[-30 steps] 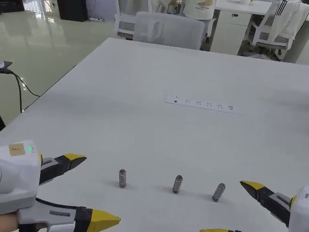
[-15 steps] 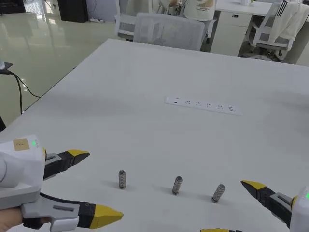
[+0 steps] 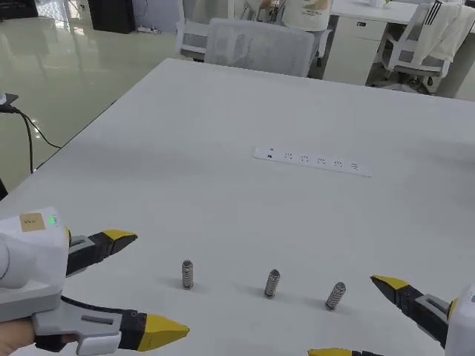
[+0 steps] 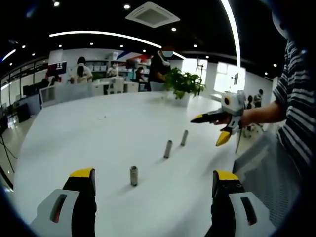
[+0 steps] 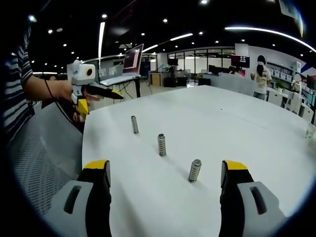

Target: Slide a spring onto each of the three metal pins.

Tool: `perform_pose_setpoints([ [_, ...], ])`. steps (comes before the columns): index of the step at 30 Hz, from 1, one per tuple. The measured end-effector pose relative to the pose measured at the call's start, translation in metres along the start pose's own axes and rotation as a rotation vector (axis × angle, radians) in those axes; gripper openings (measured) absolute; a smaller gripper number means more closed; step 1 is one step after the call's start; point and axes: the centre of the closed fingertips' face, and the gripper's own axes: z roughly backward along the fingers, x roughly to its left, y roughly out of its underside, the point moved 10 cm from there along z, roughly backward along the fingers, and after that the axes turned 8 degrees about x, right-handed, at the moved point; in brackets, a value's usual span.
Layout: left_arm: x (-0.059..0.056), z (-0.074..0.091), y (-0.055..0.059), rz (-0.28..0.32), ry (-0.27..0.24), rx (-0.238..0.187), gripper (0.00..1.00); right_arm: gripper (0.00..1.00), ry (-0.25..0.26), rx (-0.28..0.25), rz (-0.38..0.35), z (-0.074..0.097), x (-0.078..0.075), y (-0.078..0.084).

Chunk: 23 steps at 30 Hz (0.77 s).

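Barely anything has shifted: the left gripper (image 4: 153, 174) has drifted slightly higher, jaws wide apart and empty. The right gripper (image 5: 165, 167) gapes empty too. On the white table (image 3: 297, 215) between them, the left pin (image 3: 187, 274), middle pin (image 3: 272, 283) and right pin (image 3: 335, 295) each seem to wear a spring, so the job looks finished.

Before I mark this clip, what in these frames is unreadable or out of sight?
- Head view: springs too small to show whether each is fully seated.
- Head view: right gripper, lower jaw cut off by the bottom edge.
- Head view: power strip markings too small to read.
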Motion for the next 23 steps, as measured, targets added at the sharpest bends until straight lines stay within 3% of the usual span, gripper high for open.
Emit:
perform_pose_setpoints([
  [23,-0.0001,-0.0013,-0.001,0.006,0.005,-0.013,0.96,0.94,0.007,0.006,0.0,0.0045,-0.0002,0.0016],
])
